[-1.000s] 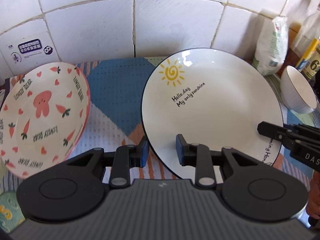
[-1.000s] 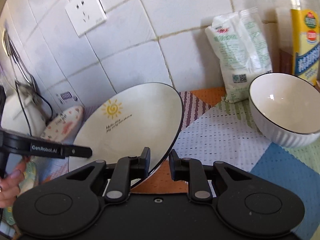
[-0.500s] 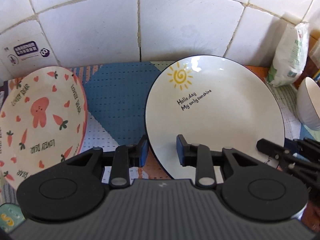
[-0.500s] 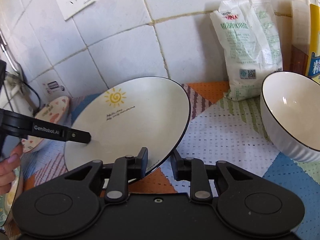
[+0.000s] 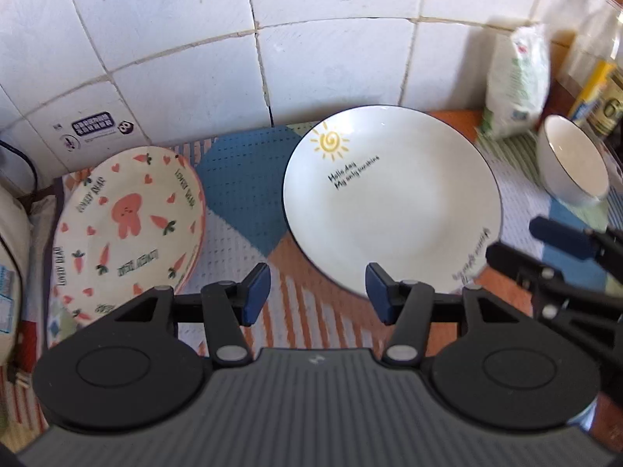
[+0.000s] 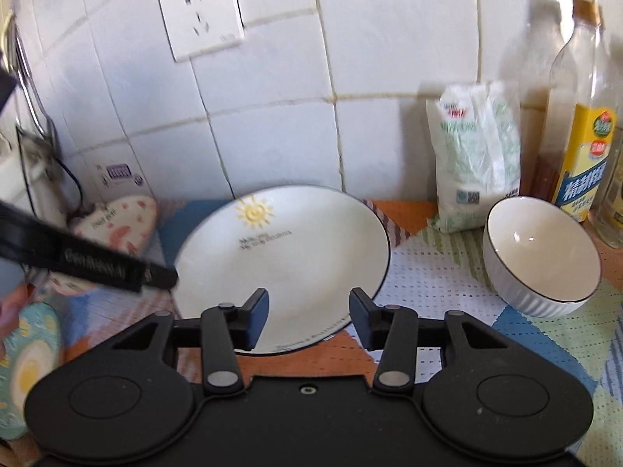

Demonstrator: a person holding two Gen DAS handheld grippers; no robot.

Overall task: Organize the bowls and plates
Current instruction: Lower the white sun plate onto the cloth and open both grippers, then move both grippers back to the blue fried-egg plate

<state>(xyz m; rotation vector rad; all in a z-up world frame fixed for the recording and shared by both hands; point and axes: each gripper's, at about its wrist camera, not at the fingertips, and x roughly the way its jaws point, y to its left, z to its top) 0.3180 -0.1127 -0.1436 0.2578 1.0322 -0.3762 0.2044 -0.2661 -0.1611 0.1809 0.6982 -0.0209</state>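
Observation:
The white sun plate (image 5: 393, 202) (image 6: 284, 257) lies flat on the patterned mat (image 5: 241, 186). My left gripper (image 5: 317, 292) hovers over the plate's near-left rim; its jaws are opening and the pads touch nothing. My right gripper (image 6: 309, 315) hangs over the near-right rim, jaws also opening, and its pads are off the plate. Each gripper shows in the other's view: the right gripper (image 5: 533, 245) at the right edge, the left gripper's fingers (image 6: 97, 268) at the left. A carrot-and-bunny plate (image 5: 124, 225) (image 6: 117, 222) sits to the left. A white ribbed bowl (image 6: 541, 257) (image 5: 572, 163) stands to the right.
A white bag (image 6: 479, 155) and an oil bottle (image 6: 584, 116) stand against the tiled wall behind the bowl. A wall socket (image 6: 200, 27) is above. An egg-patterned dish (image 6: 27, 369) lies at the near left, beside a person's hand (image 6: 7, 311).
Both grippers have opened off the sun plate's rim and risen. The plate, tilted a second ago, now lies flat on the mat.

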